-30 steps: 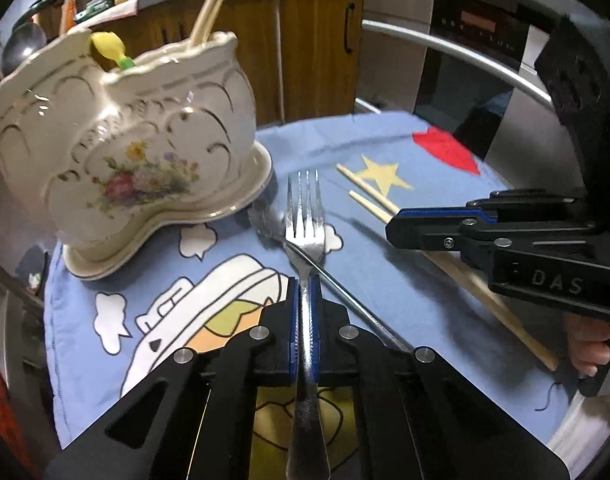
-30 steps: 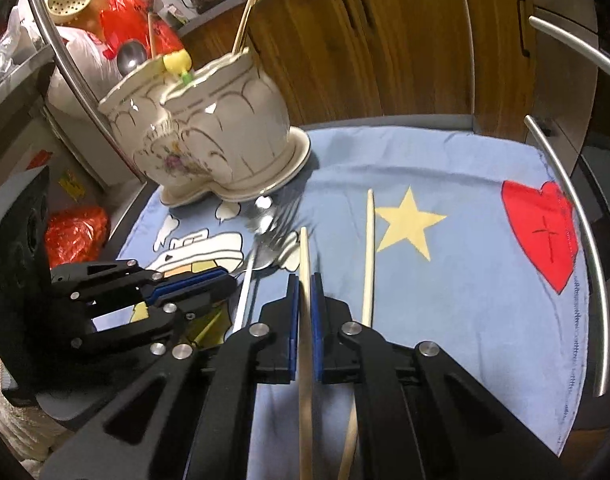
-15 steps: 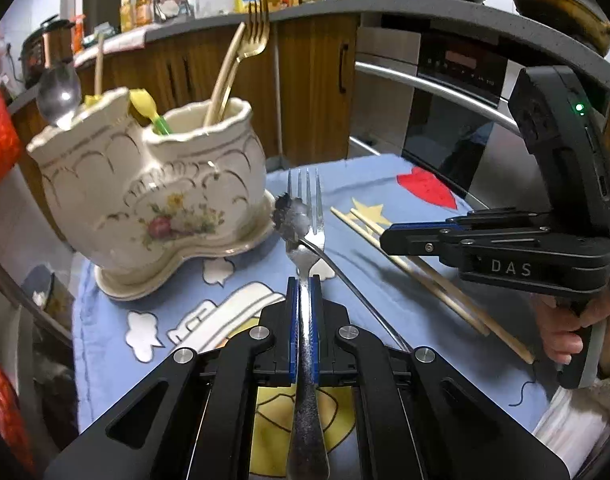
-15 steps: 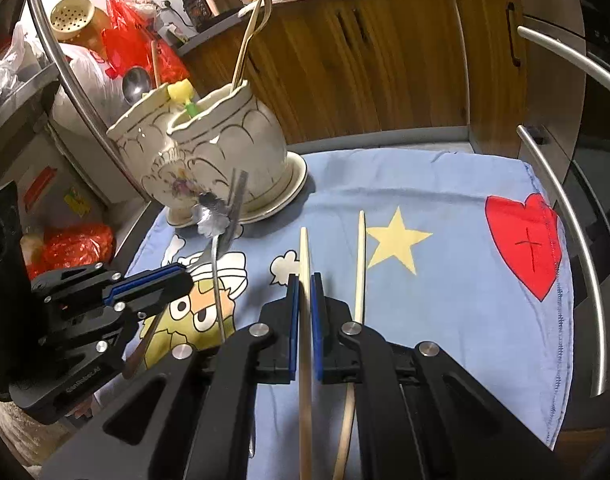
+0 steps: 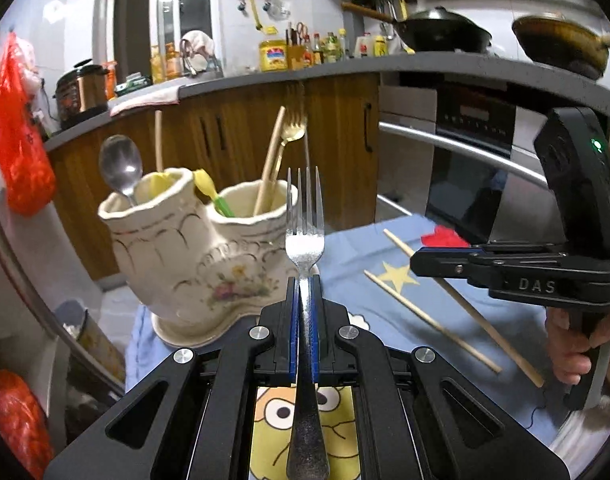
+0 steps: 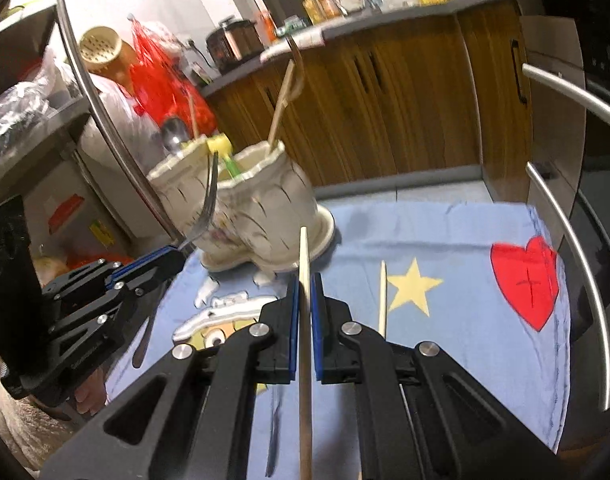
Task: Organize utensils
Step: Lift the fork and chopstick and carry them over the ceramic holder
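1. Cloth covers my work surface: a blue cartoon-print cloth (image 6: 445, 248) with a yellow star, a red heart and a yellow cartoon face.
2. Behind it I see wooden cabinets (image 5: 337, 120) under a grey countertop (image 5: 345, 66) crowded with bottles and a rice cooker; a dark wok sits further along, and an oven front with a long steel handle (image 5: 461, 148) stands to the right.
3. A red plastic bag (image 5: 17, 128) hangs at the left edge of the room.
4. My left gripper (image 5: 304, 304) is clamped on the fork (image 5: 304, 240), tines up and off the cloth, just in front of the ceramic utensil holder (image 5: 193, 248).
5. That holder stands at the cloth's far left corner, holding a spoon, a gold fork and chopsticks.
6. My right gripper (image 6: 304, 312) pinches one chopstick (image 6: 304, 264), its far end pointing toward the holder.
7. A second chopstick (image 6: 381, 296) lies on the cloth beside the star.
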A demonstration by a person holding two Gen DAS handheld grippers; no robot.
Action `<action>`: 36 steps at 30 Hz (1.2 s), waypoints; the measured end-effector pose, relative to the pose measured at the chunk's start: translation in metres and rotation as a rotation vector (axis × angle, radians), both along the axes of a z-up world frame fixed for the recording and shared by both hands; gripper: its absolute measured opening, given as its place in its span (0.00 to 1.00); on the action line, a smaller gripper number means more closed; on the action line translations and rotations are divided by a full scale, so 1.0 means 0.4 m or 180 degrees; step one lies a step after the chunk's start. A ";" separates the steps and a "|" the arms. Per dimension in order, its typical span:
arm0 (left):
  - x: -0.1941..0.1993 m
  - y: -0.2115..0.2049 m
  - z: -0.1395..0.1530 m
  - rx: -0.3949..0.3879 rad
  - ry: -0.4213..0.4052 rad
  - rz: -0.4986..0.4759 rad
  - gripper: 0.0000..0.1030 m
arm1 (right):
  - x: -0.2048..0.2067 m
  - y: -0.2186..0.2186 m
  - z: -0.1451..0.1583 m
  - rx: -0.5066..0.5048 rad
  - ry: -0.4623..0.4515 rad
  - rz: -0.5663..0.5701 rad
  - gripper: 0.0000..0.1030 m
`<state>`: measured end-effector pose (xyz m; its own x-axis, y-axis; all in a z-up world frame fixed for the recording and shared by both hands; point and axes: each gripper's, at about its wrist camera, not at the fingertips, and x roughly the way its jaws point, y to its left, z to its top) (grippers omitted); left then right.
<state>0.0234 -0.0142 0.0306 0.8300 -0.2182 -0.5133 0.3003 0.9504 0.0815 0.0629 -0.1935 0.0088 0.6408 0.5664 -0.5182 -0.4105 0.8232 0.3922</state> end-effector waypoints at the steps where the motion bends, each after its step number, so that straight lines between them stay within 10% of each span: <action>1: -0.002 0.005 0.006 -0.0032 -0.0011 0.0006 0.05 | -0.003 -0.001 0.005 0.0012 -0.0036 -0.0001 0.06; 24: 0.135 0.253 0.275 -0.0901 -0.0683 0.0403 0.05 | 0.142 0.113 0.200 0.0327 -0.0698 -0.0218 0.06; 36: 0.263 0.271 0.228 -0.0984 -0.0859 0.0606 0.05 | 0.258 0.213 0.278 0.0515 -0.1346 -0.0484 0.06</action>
